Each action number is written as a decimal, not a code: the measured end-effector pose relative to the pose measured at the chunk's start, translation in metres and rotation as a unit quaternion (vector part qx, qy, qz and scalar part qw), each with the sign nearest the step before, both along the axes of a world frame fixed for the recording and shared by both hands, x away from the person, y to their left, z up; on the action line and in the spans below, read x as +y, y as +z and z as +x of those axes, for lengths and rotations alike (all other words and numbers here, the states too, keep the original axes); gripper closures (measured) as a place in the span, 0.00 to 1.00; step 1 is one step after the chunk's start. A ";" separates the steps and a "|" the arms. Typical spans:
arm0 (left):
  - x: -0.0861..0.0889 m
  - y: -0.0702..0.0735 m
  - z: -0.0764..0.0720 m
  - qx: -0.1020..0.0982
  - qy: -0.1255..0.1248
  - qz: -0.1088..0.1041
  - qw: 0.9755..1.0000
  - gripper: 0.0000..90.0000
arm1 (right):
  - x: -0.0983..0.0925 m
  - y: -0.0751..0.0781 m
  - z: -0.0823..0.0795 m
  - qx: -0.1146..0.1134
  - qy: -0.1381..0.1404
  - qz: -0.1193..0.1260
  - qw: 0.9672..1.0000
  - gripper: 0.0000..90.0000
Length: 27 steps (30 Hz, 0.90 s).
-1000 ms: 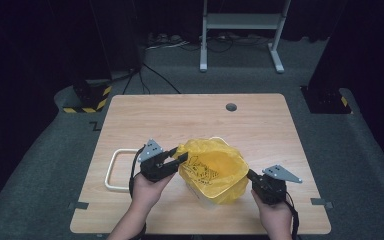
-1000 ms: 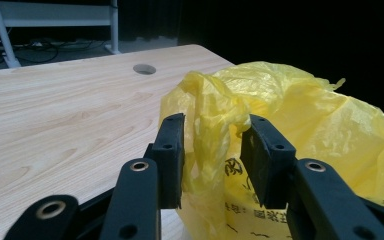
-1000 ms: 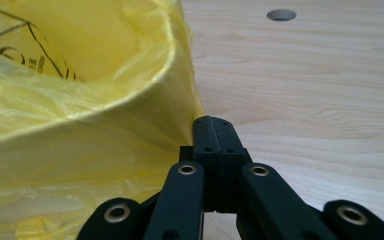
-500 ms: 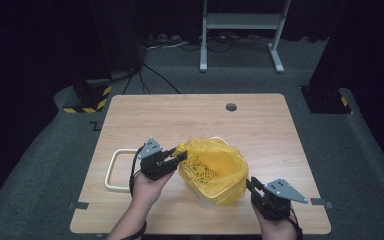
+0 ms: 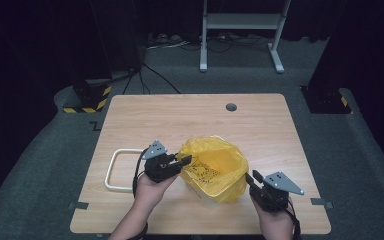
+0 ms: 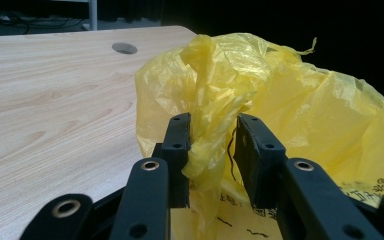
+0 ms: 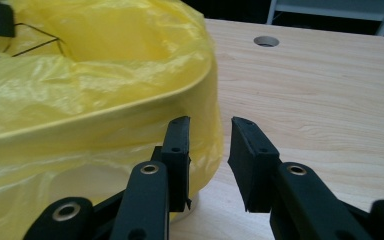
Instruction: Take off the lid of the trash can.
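A yellow plastic bag (image 5: 215, 167) lines a pale container in the middle of the table, its film stretched over the rim (image 7: 130, 107). My left gripper (image 5: 184, 162) is at the bag's left edge. Its jaws have just been closing a little and stand apart, with a loose bunched fold of the bag (image 6: 210, 135) between them (image 6: 214, 122). The fold lies against one pad and is not pinched. My right gripper (image 5: 249, 178) is just off the bag's right side. Its jaws (image 7: 210, 125) have just been opening, and only bare table shows between them.
A white rectangular loop (image 5: 114, 172) lies flat on the wooden table (image 5: 180, 120), left of my left hand. A round hole (image 5: 231, 107) sits near the table's far edge. Behind the table a grey metal stand (image 5: 240, 30) is on the dark floor.
My right gripper has let go of the bag's right edge, opened, and drawn back a little toward the near edge. The left gripper has stayed at the bag's left edge.
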<state>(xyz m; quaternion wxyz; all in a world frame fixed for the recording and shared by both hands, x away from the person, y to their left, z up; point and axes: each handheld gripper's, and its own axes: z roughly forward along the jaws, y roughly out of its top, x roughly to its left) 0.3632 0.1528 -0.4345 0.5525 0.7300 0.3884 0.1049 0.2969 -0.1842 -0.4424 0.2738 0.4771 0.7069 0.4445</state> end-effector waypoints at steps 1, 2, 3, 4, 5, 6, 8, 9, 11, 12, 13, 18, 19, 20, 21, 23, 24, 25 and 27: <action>0.000 0.000 0.000 0.002 0.000 -0.002 1.000 0.75 | -0.001 0.000 0.002 0.002 -0.003 0.001 1.000 0.76; 0.000 0.000 -0.001 0.001 -0.001 -0.002 1.000 0.75 | -0.002 0.000 0.004 0.003 -0.004 0.002 1.000 0.76; 0.000 0.000 -0.002 0.003 0.000 -0.004 1.000 0.75 | -0.003 -0.001 0.006 0.002 -0.004 0.001 1.000 0.76; -0.001 0.000 -0.003 0.004 0.000 -0.005 1.000 0.74 | -0.003 -0.001 0.009 0.001 -0.006 0.000 1.000 0.76; -0.001 -0.001 -0.005 0.003 0.000 -0.005 1.000 0.74 | -0.004 -0.002 0.010 0.002 -0.008 0.001 1.000 0.76; -0.002 -0.001 -0.007 0.003 -0.001 -0.005 1.000 0.73 | -0.005 -0.002 0.012 0.002 -0.009 0.001 1.000 0.77; -0.004 -0.001 -0.012 0.004 -0.004 -0.005 1.000 0.71 | -0.006 -0.001 0.019 -0.001 -0.011 0.001 1.000 0.77; -0.005 -0.001 -0.015 0.006 -0.004 -0.004 1.000 0.70 | -0.006 -0.001 0.022 -0.002 -0.011 0.001 1.000 0.77; -0.006 0.000 -0.019 0.007 -0.010 -0.001 1.000 0.68 | -0.008 0.000 0.029 -0.003 -0.006 0.002 1.000 0.77; -0.006 0.000 -0.022 0.006 -0.013 -0.001 1.000 0.65 | -0.009 0.000 0.033 -0.001 -0.003 0.004 1.000 0.76; -0.005 0.001 -0.023 0.005 -0.014 -0.004 1.000 0.62 | -0.010 0.000 0.035 -0.002 -0.002 0.003 1.000 0.74; 0.002 0.005 -0.031 -0.034 0.010 -0.003 0.999 0.49 | -0.014 0.006 0.026 -0.029 -0.020 -0.005 0.999 0.71; 0.003 0.006 -0.031 -0.039 0.015 0.000 0.999 0.48 | -0.015 0.010 0.019 -0.037 -0.027 -0.006 0.999 0.70; 0.005 0.006 -0.031 -0.044 0.020 -0.001 0.999 0.47 | -0.017 0.012 0.015 -0.043 -0.030 -0.006 0.999 0.70; 0.007 0.007 -0.031 -0.051 0.022 -0.006 0.998 0.47 | -0.018 0.015 0.010 -0.049 -0.035 0.001 0.998 0.70; 0.009 0.009 -0.032 -0.063 0.026 -0.006 0.998 0.48 | -0.019 0.023 -0.003 -0.059 -0.039 0.010 0.997 0.70; 0.010 0.010 -0.032 -0.069 0.025 -0.005 0.997 0.50 | -0.017 0.025 -0.007 -0.061 -0.035 0.014 0.997 0.71; 0.010 0.011 -0.032 -0.073 0.025 -0.005 0.997 0.52 | -0.015 0.026 -0.011 -0.058 -0.032 0.014 0.998 0.71; 0.010 0.012 -0.032 -0.080 0.029 -0.005 0.996 0.58 | -0.010 0.026 -0.014 -0.052 -0.029 0.012 0.998 0.71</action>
